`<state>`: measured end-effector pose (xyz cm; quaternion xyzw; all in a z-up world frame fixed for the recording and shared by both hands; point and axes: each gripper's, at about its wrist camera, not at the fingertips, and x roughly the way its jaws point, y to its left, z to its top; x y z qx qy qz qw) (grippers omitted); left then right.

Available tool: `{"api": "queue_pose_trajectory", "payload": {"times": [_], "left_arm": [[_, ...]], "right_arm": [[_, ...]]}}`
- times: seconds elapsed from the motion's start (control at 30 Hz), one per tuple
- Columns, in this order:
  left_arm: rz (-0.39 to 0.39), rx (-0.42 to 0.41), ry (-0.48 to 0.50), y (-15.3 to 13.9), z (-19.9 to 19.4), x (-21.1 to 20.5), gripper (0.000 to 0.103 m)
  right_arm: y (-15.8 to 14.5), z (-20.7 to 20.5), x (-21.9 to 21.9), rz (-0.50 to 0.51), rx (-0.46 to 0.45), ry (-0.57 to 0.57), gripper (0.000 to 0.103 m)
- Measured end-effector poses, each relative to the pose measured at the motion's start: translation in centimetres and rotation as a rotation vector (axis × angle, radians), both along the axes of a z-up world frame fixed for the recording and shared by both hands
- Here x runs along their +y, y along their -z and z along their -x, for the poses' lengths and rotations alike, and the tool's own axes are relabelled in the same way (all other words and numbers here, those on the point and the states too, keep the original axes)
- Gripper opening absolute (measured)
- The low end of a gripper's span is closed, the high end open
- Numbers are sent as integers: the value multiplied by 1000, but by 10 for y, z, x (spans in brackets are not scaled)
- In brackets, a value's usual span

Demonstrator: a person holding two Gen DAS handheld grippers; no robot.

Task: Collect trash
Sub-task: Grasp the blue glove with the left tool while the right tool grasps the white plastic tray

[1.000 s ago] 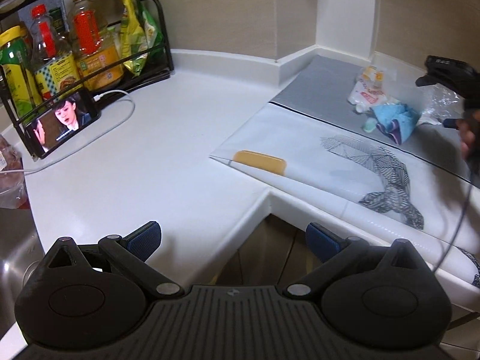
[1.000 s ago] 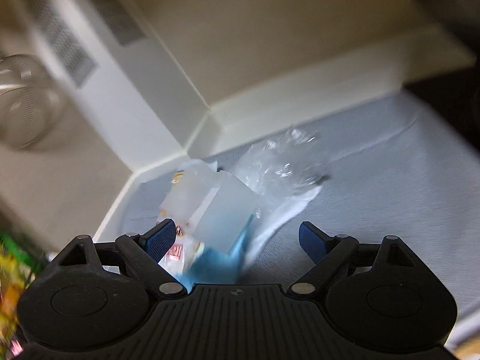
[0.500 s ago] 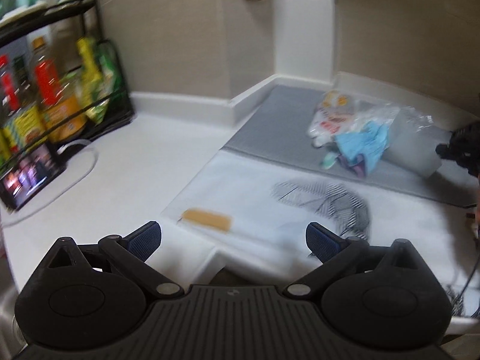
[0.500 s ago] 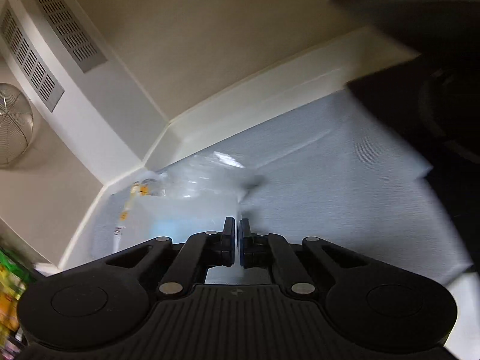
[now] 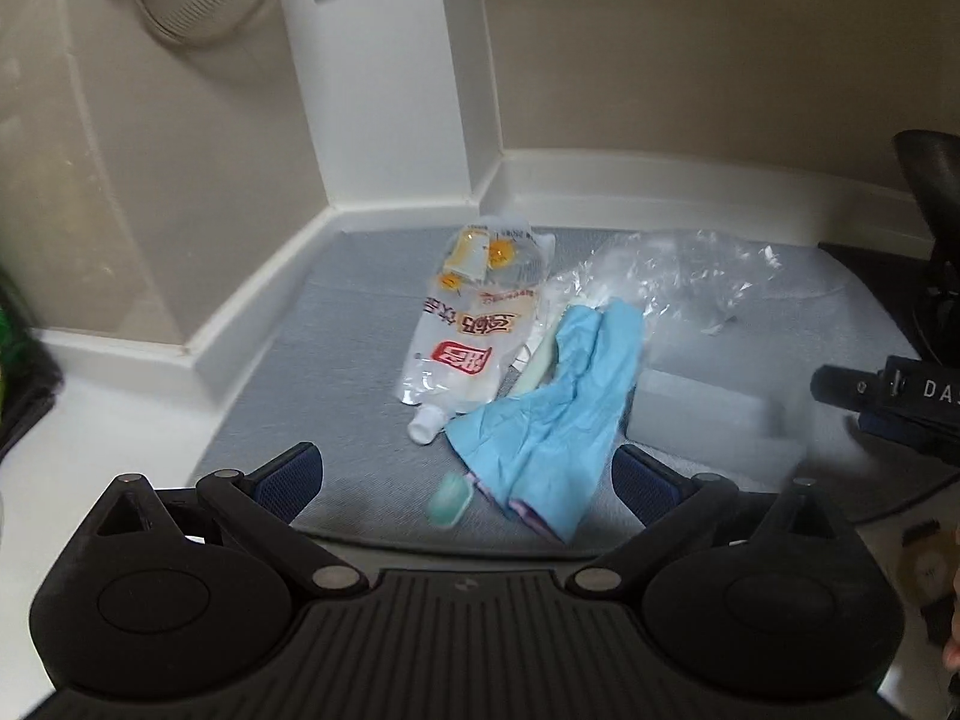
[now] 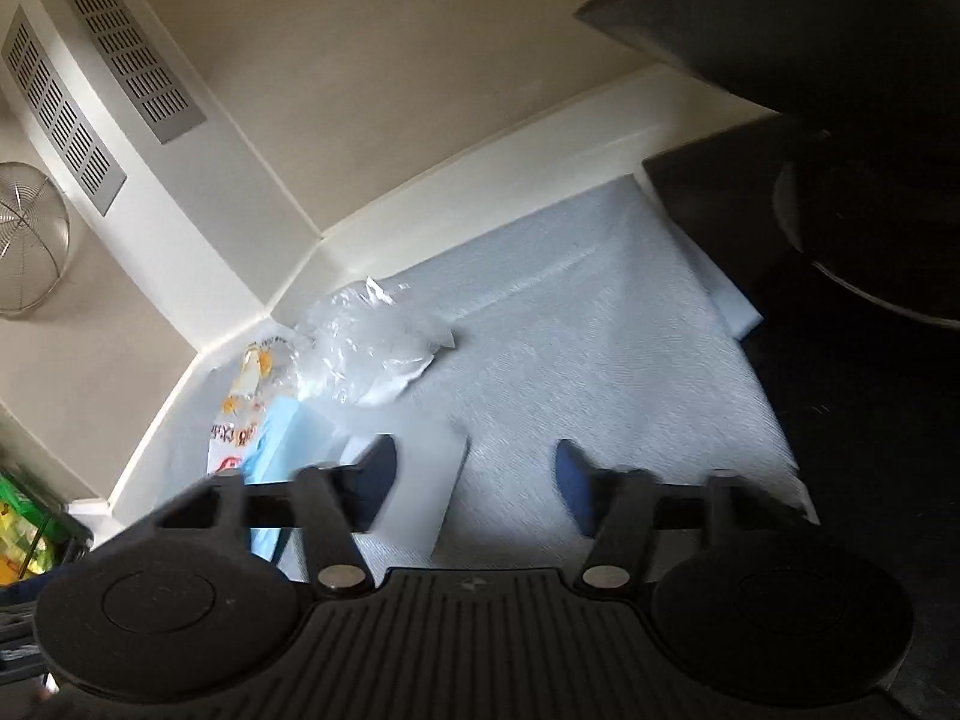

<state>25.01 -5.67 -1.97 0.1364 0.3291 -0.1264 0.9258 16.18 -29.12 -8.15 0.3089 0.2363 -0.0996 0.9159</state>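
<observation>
Crinkled clear plastic (image 5: 672, 276), a glossy pouch (image 5: 474, 324) and limp blue glove (image 5: 552, 414) lie on ribbed grey mat (image 5: 336, 360); left jaws wide, right jaws opening, empty.

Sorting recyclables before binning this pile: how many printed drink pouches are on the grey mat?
1. The printed drink pouch lies on the grey mat near the wall corner, left of the blue glove that overlaps its edge. Another could hide beneath the clear plastic bag.

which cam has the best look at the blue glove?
Left wrist. The blue glove lies in full view at the frame's centre on the grey mat, overlapping the drink pouch. The right wrist view shows only a blue sliver at the left, cut off by that gripper's own left finger.
</observation>
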Motion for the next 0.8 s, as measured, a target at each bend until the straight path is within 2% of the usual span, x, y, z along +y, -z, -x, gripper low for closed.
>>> {"api": "queue_pose_trajectory", "payload": {"times": [0.13,0.3,0.33,0.37,0.4,0.43,0.47,0.5,0.53,0.67,0.8], "left_arm": [[-34,32,64,10,-18,-16,103],[-148,7,184,18,-26,-42,102],[-168,11,208,20,-27,-47,100],[-197,19,224,21,-25,-53,82],[-224,29,223,22,-25,-58,65],[-242,54,213,25,-27,-60,36],[-231,81,201,26,-30,-59,18],[-205,102,192,25,-32,-56,18],[-190,99,184,23,-32,-53,7],[-123,84,143,5,-25,-35,8],[-47,45,111,-20,-9,-16,8]], "right_arm": [[5,-23,7,21,50,-33,64],[3,-37,22,183,88,-79,62],[3,-37,24,204,95,-91,55],[3,-37,25,224,100,-99,47],[3,-36,25,234,96,-108,34],[4,-35,25,231,106,-119,15],[5,-33,26,237,107,-125,10],[6,-31,26,246,92,-138,6],[6,-28,27,247,84,-141,6],[4,-16,20,188,30,-129,1],[-7,-1,17,185,-19,-106,1]]}}
